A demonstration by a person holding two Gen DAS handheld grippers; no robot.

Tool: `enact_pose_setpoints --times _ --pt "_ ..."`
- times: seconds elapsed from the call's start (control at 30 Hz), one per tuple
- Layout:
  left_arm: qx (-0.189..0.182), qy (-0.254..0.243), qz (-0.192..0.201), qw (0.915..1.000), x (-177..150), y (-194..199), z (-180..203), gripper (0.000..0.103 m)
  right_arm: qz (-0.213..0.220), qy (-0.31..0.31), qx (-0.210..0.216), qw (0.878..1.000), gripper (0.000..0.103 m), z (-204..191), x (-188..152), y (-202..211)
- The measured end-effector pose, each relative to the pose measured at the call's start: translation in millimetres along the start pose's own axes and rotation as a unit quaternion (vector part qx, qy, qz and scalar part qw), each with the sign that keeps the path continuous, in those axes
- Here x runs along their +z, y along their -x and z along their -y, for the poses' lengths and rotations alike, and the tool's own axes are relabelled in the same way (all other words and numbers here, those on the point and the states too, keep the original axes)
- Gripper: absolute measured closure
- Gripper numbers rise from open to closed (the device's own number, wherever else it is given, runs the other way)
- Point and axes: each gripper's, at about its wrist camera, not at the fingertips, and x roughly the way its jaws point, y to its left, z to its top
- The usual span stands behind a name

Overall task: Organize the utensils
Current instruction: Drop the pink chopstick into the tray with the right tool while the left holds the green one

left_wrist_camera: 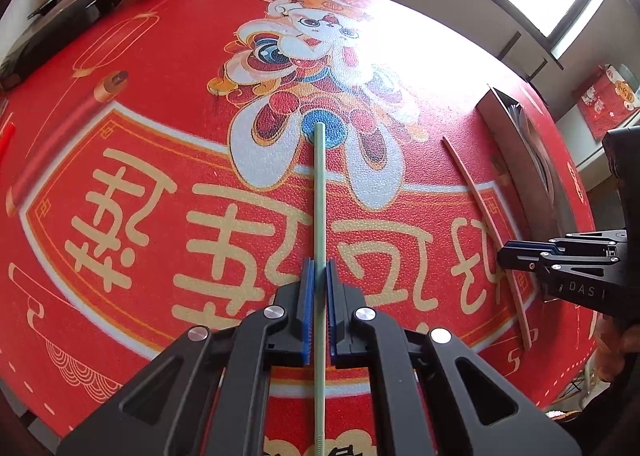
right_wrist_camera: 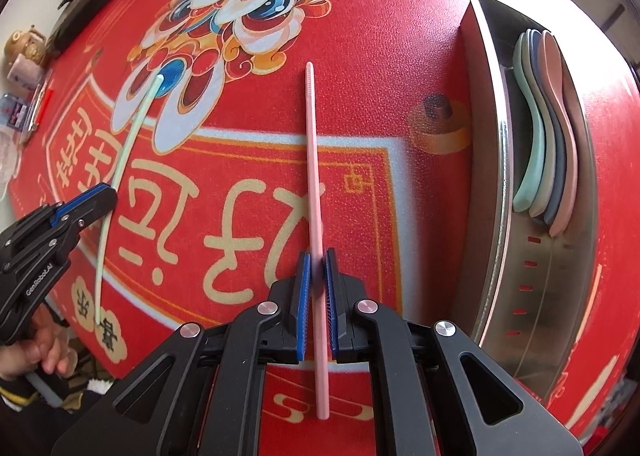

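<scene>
From the left wrist view, the left gripper (left_wrist_camera: 319, 270) is closed on a green chopstick (left_wrist_camera: 319, 192) over the middle of the red table mat (left_wrist_camera: 160, 184). From the right wrist view, the right gripper (right_wrist_camera: 316, 260) is closed on a pink chopstick (right_wrist_camera: 313, 152). Near the right edge of the mat a metal tray (right_wrist_camera: 486, 160) holds several spoons (right_wrist_camera: 548, 128) lying together.

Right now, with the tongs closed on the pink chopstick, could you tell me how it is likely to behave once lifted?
The pink chopstick looks thin and straight, so it is probably stiff and light. The right tongs clamp it nearer one end, so the long free end may droop or pivot. Its smooth-looking surface could slip between the pads; the ridged tip probably grips better.
</scene>
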Motion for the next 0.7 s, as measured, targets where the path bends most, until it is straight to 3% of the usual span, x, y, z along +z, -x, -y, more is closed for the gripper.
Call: enact_pose_setpoints --times 0.17,0.4,0.7 --pt "-0.002 0.007 -0.003 1.0 -2.1 2.2 -2.0 0.097 0.011 0.011 -0.004 1.0 0.096 -2.8 -8.2 -0.2" --pt "-0.007 0.0 0.016 0.9998 0.7 17.7 0.3 0.097 0.029 -0.014 0.036 0.999 0.097 8.6 -18.3 5.8" --pt "-0.017 0.005 0.058 0.9981 9.4 48.4 5.1 0.097 0.118 -0.035 0.109 0.986 0.097 26.1 -25.3 49.6"
